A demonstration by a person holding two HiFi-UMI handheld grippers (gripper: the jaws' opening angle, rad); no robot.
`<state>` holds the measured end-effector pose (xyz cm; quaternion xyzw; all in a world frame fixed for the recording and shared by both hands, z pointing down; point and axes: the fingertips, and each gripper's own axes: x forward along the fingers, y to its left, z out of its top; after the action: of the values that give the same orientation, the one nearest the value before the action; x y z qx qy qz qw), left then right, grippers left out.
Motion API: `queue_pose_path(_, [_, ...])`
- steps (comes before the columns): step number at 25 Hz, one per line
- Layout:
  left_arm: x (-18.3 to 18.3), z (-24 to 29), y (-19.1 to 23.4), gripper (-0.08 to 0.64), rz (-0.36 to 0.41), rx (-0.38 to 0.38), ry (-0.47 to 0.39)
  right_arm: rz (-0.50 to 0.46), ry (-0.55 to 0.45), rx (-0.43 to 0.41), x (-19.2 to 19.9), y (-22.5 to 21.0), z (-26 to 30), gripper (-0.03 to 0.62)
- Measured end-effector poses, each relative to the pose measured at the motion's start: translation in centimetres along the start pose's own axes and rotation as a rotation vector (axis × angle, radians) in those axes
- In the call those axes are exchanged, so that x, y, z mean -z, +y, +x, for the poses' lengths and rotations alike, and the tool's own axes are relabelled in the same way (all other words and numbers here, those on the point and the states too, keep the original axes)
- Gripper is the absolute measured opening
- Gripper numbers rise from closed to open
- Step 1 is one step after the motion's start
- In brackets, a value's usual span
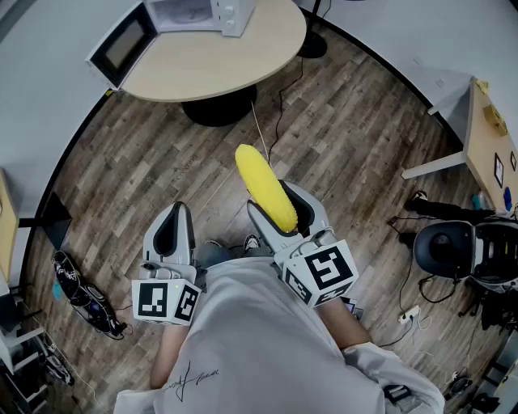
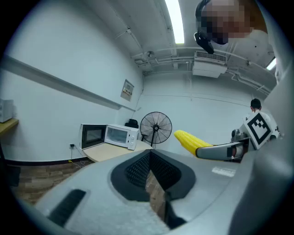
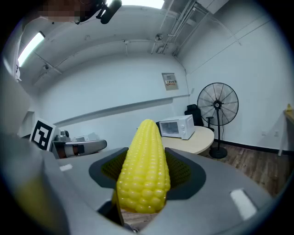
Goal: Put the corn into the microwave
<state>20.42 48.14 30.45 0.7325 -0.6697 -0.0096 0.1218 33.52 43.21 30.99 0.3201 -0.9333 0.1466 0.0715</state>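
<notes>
Right gripper [image 1: 277,202] clamps the corn [image 1: 263,182] — left gripper [image 1: 179,212] pinched closed, empty — microwave [image 1: 194,14] door open.

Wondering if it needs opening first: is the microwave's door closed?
No, the door of the microwave stands swung wide open, away from its body, on the table.

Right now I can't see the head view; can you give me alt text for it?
The right gripper holds a yellow corn cob pointing forward over wooden floor, while the left gripper beside it is shut and empty. Ahead, a white microwave with its door open stands on a round table.
</notes>
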Motion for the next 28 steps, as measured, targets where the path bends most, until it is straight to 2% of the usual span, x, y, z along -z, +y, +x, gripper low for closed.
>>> queue_pose_path(6, [0.1, 0.8, 0.0, -0.009, -0.003, 0.000, 0.002, 0.012, -0.004, -0.003, 0.1, -0.6, 0.2, 0.261])
queue_pose_path(16, [-0.5, 1.1, -0.2, -0.009, -0.003, -0.028, -0.002, 0.052, -0.025, -0.058, -0.7, -1.1, -0.2, 0.261])
queue_pose_path(28, [-0.9, 3.6, 3.2, -0.009, -0.030, -0.017, 0.027, 0.051, 0.000, -0.067, -1.6, -1.3, 4.4, 0.261])
